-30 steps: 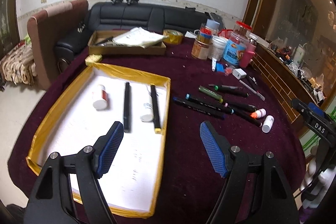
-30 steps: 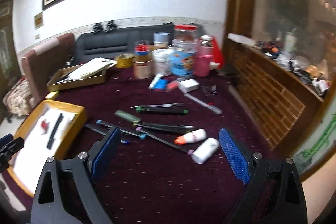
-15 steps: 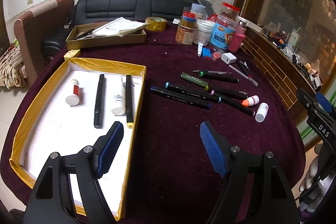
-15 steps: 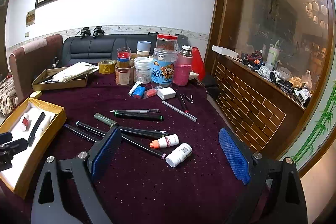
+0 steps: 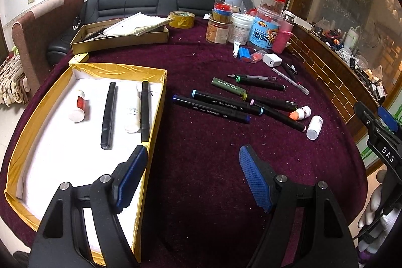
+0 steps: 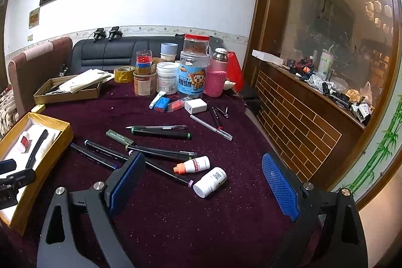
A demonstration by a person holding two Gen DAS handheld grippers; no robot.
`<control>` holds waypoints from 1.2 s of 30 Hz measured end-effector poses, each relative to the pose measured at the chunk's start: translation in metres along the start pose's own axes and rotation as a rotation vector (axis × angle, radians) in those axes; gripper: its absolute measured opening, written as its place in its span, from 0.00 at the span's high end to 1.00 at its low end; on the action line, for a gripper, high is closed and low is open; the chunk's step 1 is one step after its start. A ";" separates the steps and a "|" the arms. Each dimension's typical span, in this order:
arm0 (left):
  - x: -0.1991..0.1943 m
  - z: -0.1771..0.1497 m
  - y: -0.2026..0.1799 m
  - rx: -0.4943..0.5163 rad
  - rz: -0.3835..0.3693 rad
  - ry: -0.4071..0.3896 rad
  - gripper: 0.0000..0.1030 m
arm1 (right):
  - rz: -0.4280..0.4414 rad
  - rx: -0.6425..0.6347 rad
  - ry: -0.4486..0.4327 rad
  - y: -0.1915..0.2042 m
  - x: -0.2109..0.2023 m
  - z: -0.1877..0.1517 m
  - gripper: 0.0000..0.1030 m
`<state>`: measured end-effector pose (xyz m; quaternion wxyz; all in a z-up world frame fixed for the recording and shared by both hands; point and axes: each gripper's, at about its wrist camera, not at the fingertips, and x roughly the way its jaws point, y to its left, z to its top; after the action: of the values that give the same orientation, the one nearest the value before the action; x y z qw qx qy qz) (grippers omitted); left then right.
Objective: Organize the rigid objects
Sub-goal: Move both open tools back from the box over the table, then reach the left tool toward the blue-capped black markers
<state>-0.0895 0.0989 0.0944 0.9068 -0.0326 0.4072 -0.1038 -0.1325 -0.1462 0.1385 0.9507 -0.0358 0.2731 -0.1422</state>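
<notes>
A gold-edged white tray lies at the left of the maroon table and holds two black markers and two small white bottles. Several markers and pens lie loose on the cloth, with an orange-capped bottle and a white bottle at their right end. My left gripper is open and empty above the tray's right edge. My right gripper is open and empty, just above the white bottle and orange-capped bottle; the tray shows at its left.
Jars, cans and a pink flask crowd the far side with a tape roll and a cardboard box of papers. A white charger and more pens lie behind the markers. A brick-patterned ledge borders the right.
The left gripper has swung right, so the tray sits further left in its view. The right gripper has drawn back and lifted its view; the bottles now lie between its fingers.
</notes>
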 end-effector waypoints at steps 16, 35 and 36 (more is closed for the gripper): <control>0.006 -0.001 0.002 -0.001 -0.003 0.018 0.27 | 0.027 0.007 0.035 0.000 0.007 -0.004 0.11; 0.123 0.056 -0.103 0.157 -0.135 0.093 0.27 | 0.178 0.389 0.166 -0.087 0.146 -0.044 0.11; 0.127 0.058 -0.111 0.192 -0.137 0.085 0.27 | 0.183 0.389 0.202 -0.086 0.151 -0.046 0.11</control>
<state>0.0181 -0.0382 0.0560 0.8785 0.0309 0.4303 -0.2052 -0.0554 -0.2717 0.0352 0.9165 0.1875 0.3365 -0.1084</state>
